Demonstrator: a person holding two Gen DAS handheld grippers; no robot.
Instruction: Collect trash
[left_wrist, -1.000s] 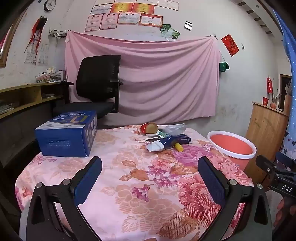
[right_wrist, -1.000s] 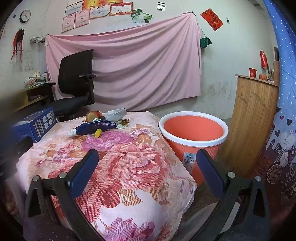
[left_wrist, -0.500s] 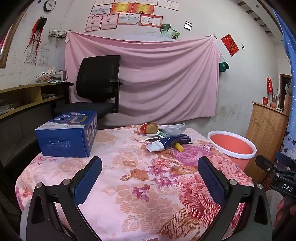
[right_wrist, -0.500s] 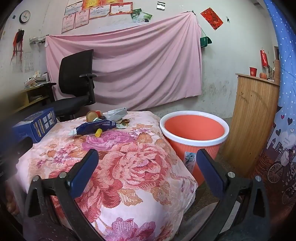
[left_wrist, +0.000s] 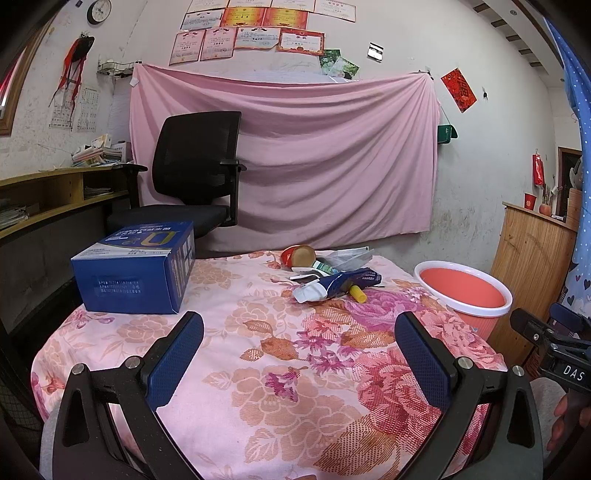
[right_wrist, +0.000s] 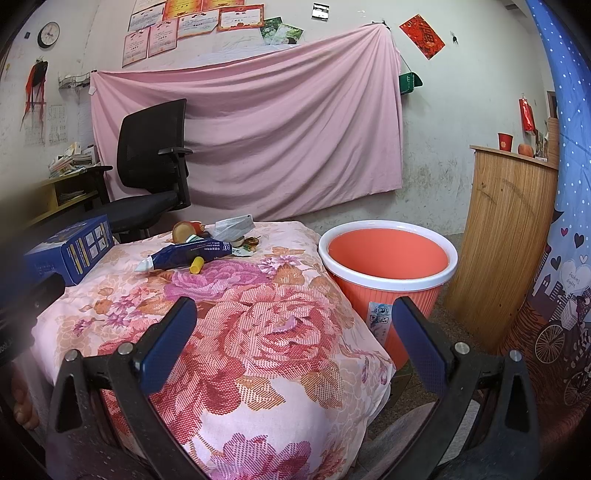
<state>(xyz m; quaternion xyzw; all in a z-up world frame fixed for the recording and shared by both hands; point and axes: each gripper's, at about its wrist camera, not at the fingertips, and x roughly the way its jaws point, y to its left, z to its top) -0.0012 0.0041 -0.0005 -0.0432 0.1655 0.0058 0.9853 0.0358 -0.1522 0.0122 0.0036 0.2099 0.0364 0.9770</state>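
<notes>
The left gripper (left_wrist: 299, 332) hangs low over the near part of the surface (left_wrist: 258, 369), which has a flowery pink cloth on it. Its blue fingers (left_wrist: 177, 354) are spread wide and hold nothing. The right gripper (right_wrist: 293, 319) is over the near right corner, and its fingers (right_wrist: 166, 339) are wide apart and empty too. The trash (left_wrist: 332, 273) sits in a small heap at the far side of the surface: a blue tube (left_wrist: 341, 282) with a white end, a yellow stick (left_wrist: 357, 293) touching it, a clear wrapper (left_wrist: 347, 256), and a round red and brown thing (left_wrist: 299, 254) behind. A big blue box (left_wrist: 135, 267) stands at the far left, well apart from the heap. Between the grippers and the heap the cloth is bare. The orange bin (right_wrist: 388, 277) with a white rim stands on the floor just beside the right edge of the surface, lower than the top, and its mouth is open. A black chair (left_wrist: 199, 170) stands behind the surface, in front of a pink sheet (left_wrist: 314, 155) on the wall. A wooden cabinet (right_wrist: 506, 236) is to the right of the bin.
</notes>
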